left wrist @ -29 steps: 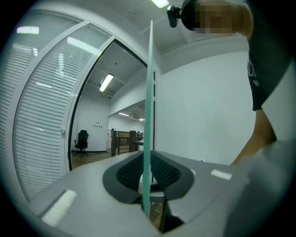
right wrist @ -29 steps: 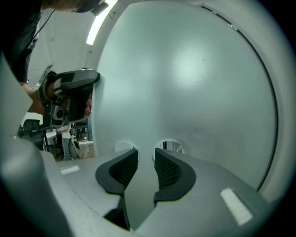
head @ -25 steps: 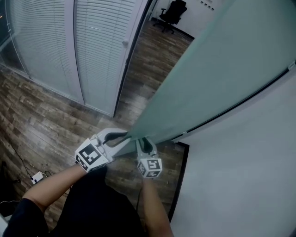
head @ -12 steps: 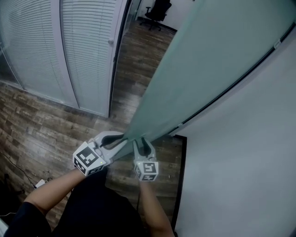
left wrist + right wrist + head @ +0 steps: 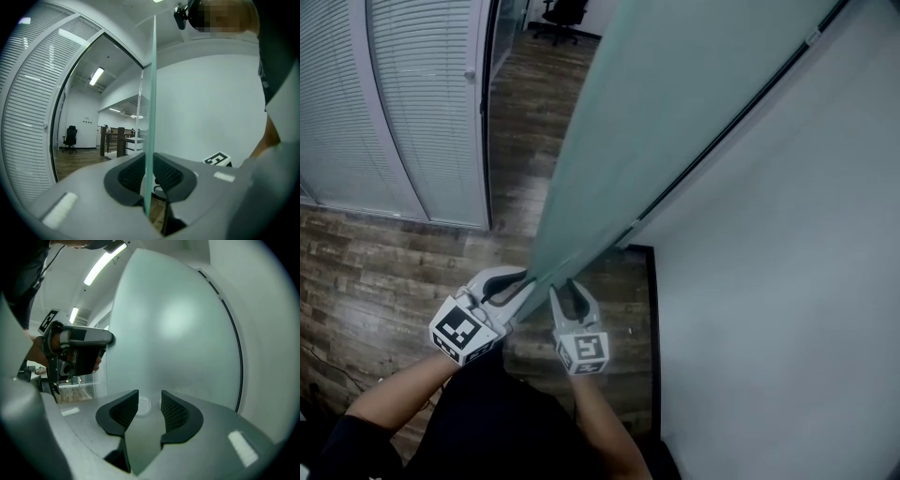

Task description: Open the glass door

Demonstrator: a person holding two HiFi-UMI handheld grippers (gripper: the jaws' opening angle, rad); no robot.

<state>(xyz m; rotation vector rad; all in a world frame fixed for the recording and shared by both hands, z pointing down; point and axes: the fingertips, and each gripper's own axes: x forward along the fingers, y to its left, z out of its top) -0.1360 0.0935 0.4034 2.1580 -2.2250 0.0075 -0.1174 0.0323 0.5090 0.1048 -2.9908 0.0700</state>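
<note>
The frosted glass door (image 5: 675, 122) stands swung open, close to the white wall. My left gripper (image 5: 514, 281) is at its free edge, and in the left gripper view that thin glass edge (image 5: 151, 93) runs straight between the dark pads, where the left gripper (image 5: 149, 176) is shut on it. On the wall side of the pane my right gripper (image 5: 565, 298) points at the door's face (image 5: 173, 333). The right gripper (image 5: 150, 411) has its jaws opening, with nothing between them. The left gripper's body (image 5: 77, 350) shows at the left of the right gripper view.
A white wall (image 5: 787, 281) fills the right side. A partition with white blinds (image 5: 403, 112) stands at the left, with wooden floor (image 5: 375, 272) in front of it. An office chair (image 5: 562, 11) stands far down the corridor. A dark frame strip (image 5: 653, 319) runs along the floor by the wall.
The door has swung further toward the white wall. Both grippers went along with its lower edge and now sit further left in the head view.
</note>
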